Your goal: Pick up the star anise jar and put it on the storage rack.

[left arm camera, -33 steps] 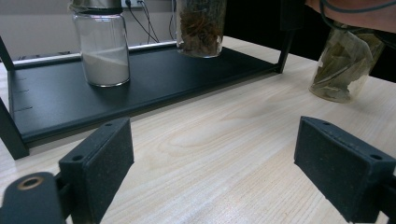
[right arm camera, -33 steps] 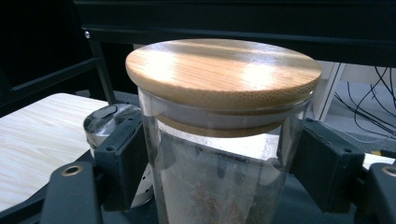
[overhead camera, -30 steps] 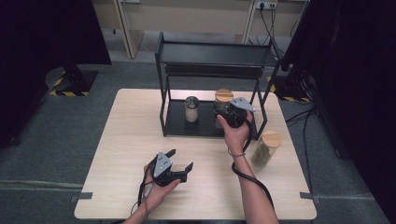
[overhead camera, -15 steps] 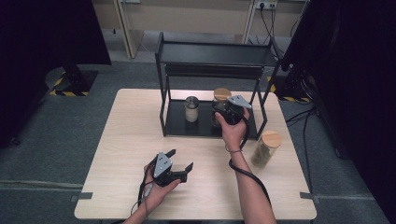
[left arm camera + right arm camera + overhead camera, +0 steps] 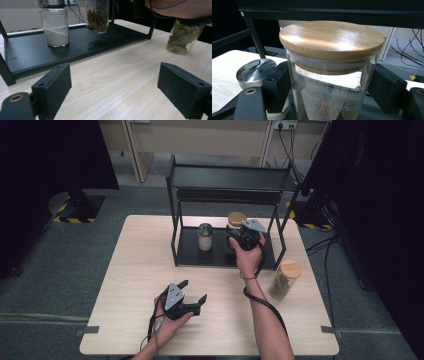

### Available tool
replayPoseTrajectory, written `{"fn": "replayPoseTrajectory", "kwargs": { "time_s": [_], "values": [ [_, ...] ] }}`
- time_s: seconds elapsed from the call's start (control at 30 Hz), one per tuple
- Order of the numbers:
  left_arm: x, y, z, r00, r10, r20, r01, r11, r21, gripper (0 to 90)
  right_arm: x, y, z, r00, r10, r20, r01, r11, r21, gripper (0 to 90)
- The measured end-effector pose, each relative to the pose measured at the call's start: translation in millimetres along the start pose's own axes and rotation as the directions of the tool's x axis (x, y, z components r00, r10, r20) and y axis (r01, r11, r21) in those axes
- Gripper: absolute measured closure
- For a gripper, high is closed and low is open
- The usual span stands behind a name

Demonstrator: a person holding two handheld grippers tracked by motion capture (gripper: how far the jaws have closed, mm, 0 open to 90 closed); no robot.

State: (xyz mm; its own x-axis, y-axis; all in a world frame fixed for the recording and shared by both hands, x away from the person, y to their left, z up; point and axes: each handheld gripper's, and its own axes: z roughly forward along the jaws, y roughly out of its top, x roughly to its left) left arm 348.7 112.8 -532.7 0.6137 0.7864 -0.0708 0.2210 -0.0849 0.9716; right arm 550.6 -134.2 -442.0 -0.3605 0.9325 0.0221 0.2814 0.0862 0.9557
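A glass jar with a bamboo lid (image 5: 236, 219) (image 5: 332, 40), holding star anise, stands on the lower tier of the black rack (image 5: 225, 259) (image 5: 100, 42). My right gripper (image 5: 234, 236) (image 5: 329, 90) is shut on it, one pad against each side of the glass. To its left on the same tier is a metal-capped jar of white powder (image 5: 205, 236) (image 5: 53, 25) (image 5: 255, 71). My left gripper (image 5: 192, 291) (image 5: 115, 92) stays open low over the table's front, with nothing between its pads. The anise jar (image 5: 97, 15) shows ahead of it.
A third jar with a bamboo lid and bay leaves (image 5: 285, 279) (image 5: 183, 37) stands on the table right of the rack. The rack's upper shelf (image 5: 230, 177) hangs close over the held jar. Bare wooden tabletop (image 5: 145, 265) lies left and front of the rack.
My right hand has moved the lidded jar a little farther in under the rack's top shelf. The left gripper has not moved.
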Motion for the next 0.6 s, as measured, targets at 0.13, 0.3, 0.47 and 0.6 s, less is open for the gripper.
{"fn": "replayPoseTrajectory", "kwargs": {
  "time_s": [0.13, 0.3, 0.47, 0.6],
  "values": [
    [-0.1, 0.0, 0.0, 1.0, 0.001, -0.001, -0.001, 1.0, 0.0, 11.7, 0.2, -1.2, 2.8, 1.0, 0.004, 0.001, -0.004, 1.0, 0.005, 25.2],
    [-0.1, -0.1, -0.1, 1.0, 0.0, -0.001, 0.0, 1.0, -0.001, 11.7, -1.3, -2.0, 7.0, 0.9999, 0.013, 0.004, -0.013, 1.0, 0.007, 25.2],
    [0.0, 0.0, 0.0, 1.0, 0.0, -0.001, 0.0, 1.0, 0.0, 11.7, -3.4, -2.8, 9.4, 0.9998, 0.017, 0.013, -0.017, 1.0, 0.013, 25.2],
    [-0.1, 0.0, -0.2, 1.0, 0.0, -0.001, 0.0, 1.0, 0.0, 11.7, -4.9, -3.8, 11.0, 0.9996, 0.02, 0.018, -0.02, 1.0, 0.015, 25.2]
  ]
}}
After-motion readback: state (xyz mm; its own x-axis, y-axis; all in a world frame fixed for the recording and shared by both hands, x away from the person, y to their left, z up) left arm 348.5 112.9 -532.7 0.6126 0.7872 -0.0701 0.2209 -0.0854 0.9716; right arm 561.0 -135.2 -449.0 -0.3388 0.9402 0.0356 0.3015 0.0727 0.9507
